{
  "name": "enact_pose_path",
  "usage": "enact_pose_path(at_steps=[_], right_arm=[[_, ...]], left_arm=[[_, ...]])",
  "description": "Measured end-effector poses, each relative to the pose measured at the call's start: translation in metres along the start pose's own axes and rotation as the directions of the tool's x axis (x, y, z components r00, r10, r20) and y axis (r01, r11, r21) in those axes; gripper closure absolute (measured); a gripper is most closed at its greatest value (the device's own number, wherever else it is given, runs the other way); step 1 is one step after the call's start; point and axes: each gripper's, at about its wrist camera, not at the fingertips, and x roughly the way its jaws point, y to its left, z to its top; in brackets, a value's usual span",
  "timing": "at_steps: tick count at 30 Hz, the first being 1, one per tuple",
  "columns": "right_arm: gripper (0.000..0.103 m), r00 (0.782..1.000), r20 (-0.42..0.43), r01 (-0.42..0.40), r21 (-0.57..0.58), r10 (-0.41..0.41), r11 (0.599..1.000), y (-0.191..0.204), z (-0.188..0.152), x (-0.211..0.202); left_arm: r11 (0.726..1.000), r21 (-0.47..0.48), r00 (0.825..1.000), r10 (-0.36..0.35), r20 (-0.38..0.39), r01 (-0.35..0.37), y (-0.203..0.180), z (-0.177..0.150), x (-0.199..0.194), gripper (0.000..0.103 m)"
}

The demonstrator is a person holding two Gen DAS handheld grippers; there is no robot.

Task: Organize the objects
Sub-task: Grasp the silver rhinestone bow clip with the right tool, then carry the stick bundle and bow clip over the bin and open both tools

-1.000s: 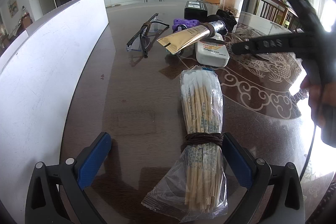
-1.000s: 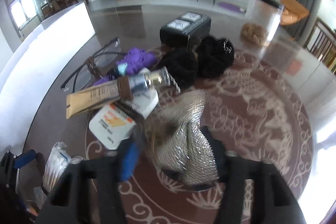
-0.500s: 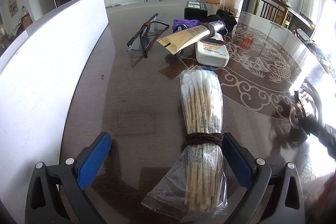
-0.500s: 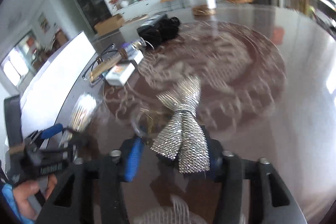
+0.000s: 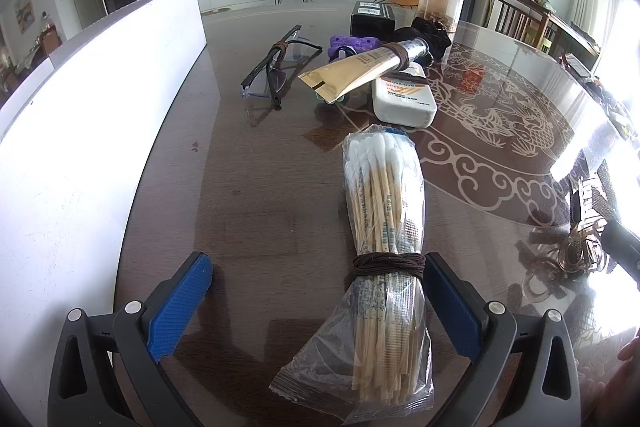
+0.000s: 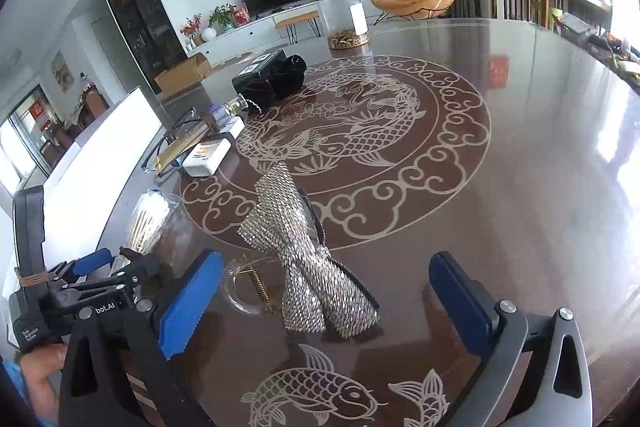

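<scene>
Left wrist: your left gripper (image 5: 318, 303) spread wide around the cotton swab bundle (image 5: 384, 223), lying flat on the tabletop (image 5: 260, 187), probably staged for pickup. Right wrist: your right gripper (image 6: 324, 303) also wide, empty; sequined bow (image 6: 308, 259) lying between the jaws, untouched.

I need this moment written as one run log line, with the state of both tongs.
left tongs: open around cotton swab bag | right tongs: open, silver mesh bow between fingers, on table | phase: unclear
</scene>
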Motion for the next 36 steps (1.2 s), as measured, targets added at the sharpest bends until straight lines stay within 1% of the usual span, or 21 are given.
enact_pose_path(at_steps=[2,4,7,9,11,13,18,21,24,31,36], right_arm=[[0.0,1.0,0.003,0.012,-0.02,-0.012,1.0,0.004,0.0,-0.001],[0.0,0.999,0.033,0.001,-0.068,0.002,0.998,0.013,0.0,-0.008],[0.0,0.995,0.094,-0.003,-0.204,0.022,0.979,0.039,-0.003,-0.022],[0.0,0.997,0.08,0.014,-0.277,0.009,0.961,0.054,-0.007,-0.018],[0.0,0.999,0.044,0.043,-0.309,-0.031,0.95,0.059,-0.009,-0.006],[0.0,0.998,0.008,0.058,-0.305,-0.058,0.951,0.056,-0.008,0.005],[0.0,0.995,-0.08,0.038,-0.258,-0.061,0.965,0.044,-0.008,0.025],[0.0,0.991,-0.115,0.031,-0.277,-0.065,0.96,0.047,-0.01,0.031],[0.0,0.985,-0.149,0.037,-0.307,-0.087,0.951,0.052,-0.013,0.039],[0.0,0.985,-0.148,0.038,-0.313,-0.088,0.949,0.052,-0.015,0.038],[0.0,0.986,-0.143,0.04,-0.313,-0.089,0.949,0.052,-0.017,0.037]], left_arm=[[1.0,-0.001,1.0,0.0,0.0,0.0,0.0,0.0,0.0,0.0],[1.0,-0.001,1.0,0.0,0.0,0.0,0.0,0.0,0.0,0.0],[1.0,-0.001,1.0,0.0,0.0,0.0,0.0,0.0,0.0,0.0],[1.0,-0.001,1.0,0.0,0.001,0.0,0.0,0.0,0.0,0.0],[1.0,-0.001,1.0,0.0,0.0,0.0,0.0,0.0,0.0,0.0],[1.0,-0.001,1.0,0.0,0.0,0.0,0.0,0.0,0.0,0.0],[1.0,-0.001,1.0,0.0,0.0,0.0,0.0,0.0,0.0,0.0],[1.0,-0.001,1.0,0.0,0.0,0.0,0.0,0.0,0.0,0.0],[1.0,0.003,1.0,0.001,-0.001,-0.001,0.0,-0.001,-0.001,0.0],[1.0,0.019,1.0,-0.008,-0.004,0.008,0.0,-0.002,-0.002,0.0],[0.999,0.046,0.999,-0.026,-0.018,0.027,0.0,-0.001,-0.002,0.0]])
